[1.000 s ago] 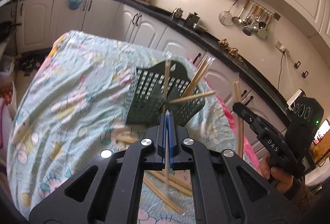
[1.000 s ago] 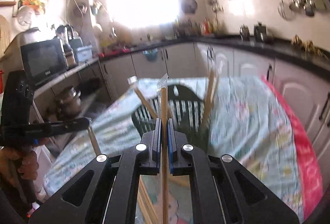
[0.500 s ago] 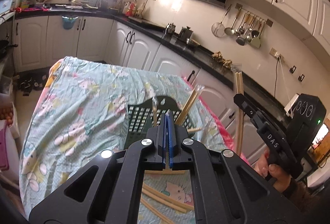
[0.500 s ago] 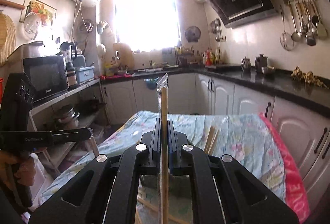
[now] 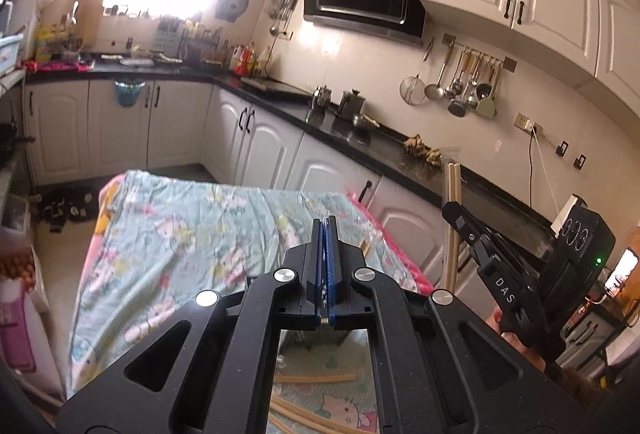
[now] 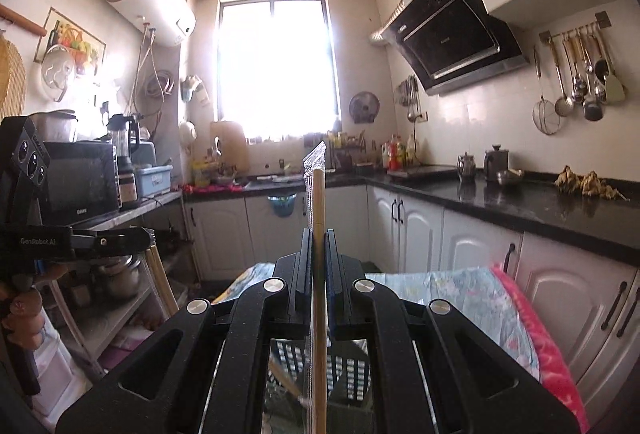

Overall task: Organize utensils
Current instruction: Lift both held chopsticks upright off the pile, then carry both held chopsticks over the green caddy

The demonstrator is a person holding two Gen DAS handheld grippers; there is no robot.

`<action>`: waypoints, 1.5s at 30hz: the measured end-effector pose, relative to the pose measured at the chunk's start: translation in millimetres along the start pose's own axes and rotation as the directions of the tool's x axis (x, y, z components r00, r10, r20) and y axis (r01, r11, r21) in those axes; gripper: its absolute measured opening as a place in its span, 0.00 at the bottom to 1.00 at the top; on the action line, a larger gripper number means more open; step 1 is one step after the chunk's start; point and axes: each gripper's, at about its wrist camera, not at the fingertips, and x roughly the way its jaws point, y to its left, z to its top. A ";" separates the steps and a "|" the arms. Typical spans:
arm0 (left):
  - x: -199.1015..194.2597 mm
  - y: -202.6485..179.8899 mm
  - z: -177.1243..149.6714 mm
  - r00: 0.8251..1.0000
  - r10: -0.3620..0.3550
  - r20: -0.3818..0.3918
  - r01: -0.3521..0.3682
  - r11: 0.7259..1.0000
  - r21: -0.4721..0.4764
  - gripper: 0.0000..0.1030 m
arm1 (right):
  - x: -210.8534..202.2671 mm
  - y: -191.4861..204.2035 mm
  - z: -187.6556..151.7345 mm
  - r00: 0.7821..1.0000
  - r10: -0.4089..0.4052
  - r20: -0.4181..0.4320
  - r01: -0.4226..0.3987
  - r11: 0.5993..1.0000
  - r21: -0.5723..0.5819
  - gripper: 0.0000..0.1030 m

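Note:
My right gripper [image 6: 319,234] is shut on a plastic-wrapped pair of wooden chopsticks [image 6: 318,194] that stands upright above the table. It shows in the left wrist view [image 5: 454,234] at the right, held by the right gripper [image 5: 456,212]. My left gripper [image 5: 325,230] is shut, and chopsticks [image 6: 158,270] hang below it [image 6: 140,238] in the right wrist view. The dark slotted utensil basket [image 6: 344,366] sits below my right gripper. Loose chopsticks [image 5: 316,378] lie on the cloth.
The table carries a light green cartoon-print cloth [image 5: 180,234] with a pink edge [image 6: 540,334]. White cabinets and a black countertop [image 5: 360,138] run behind and to the right. A shelf with a microwave [image 6: 80,178] stands at the left.
Both grippers have risen and tilted up, so the basket dropped out of the left wrist view. The right gripper kept its chopsticks.

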 end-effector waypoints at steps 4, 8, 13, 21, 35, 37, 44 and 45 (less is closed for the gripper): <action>-2.5 1.5 13.3 1.000 0.000 0.022 0.000 1.000 -0.003 0.00 | 3.0 0.4 11.6 0.999 -0.004 0.031 0.004 1.000 -0.002 0.05; -3.9 3.8 25.6 0.999 -0.004 0.044 0.005 1.000 -0.014 0.00 | 5.9 1.3 21.1 0.998 -0.003 0.062 0.003 1.000 -0.001 0.05; -2.7 5.7 40.7 0.997 0.007 0.071 -0.007 1.000 -0.010 0.00 | 11.8 5.2 33.7 0.995 0.004 0.104 -0.003 1.000 -0.014 0.05; 3.8 19.5 54.9 0.995 0.035 0.097 -0.032 0.999 -0.035 0.00 | 22.8 5.2 45.4 0.988 0.021 0.154 -0.015 0.999 -0.043 0.05; 41.1 31.1 48.5 0.997 0.022 0.072 -0.017 0.997 -0.075 0.00 | 56.1 -9.3 29.4 0.988 0.030 0.152 -0.026 0.999 -0.028 0.05; 47.8 31.5 43.5 0.998 0.018 0.064 -0.013 0.997 -0.078 0.00 | 62.5 -13.8 21.2 0.990 0.026 0.142 -0.024 1.000 -0.019 0.05; 67.8 33.5 25.6 0.999 -0.001 0.043 0.005 0.996 -0.091 0.00 | 83.6 -27.0 -9.1 0.995 0.013 0.102 -0.013 1.000 -0.001 0.05; 70.3 33.5 23.1 0.999 -0.002 0.038 0.006 0.996 -0.090 0.00 | 86.7 -28.9 -13.8 0.995 0.012 0.099 -0.013 1.000 0.006 0.05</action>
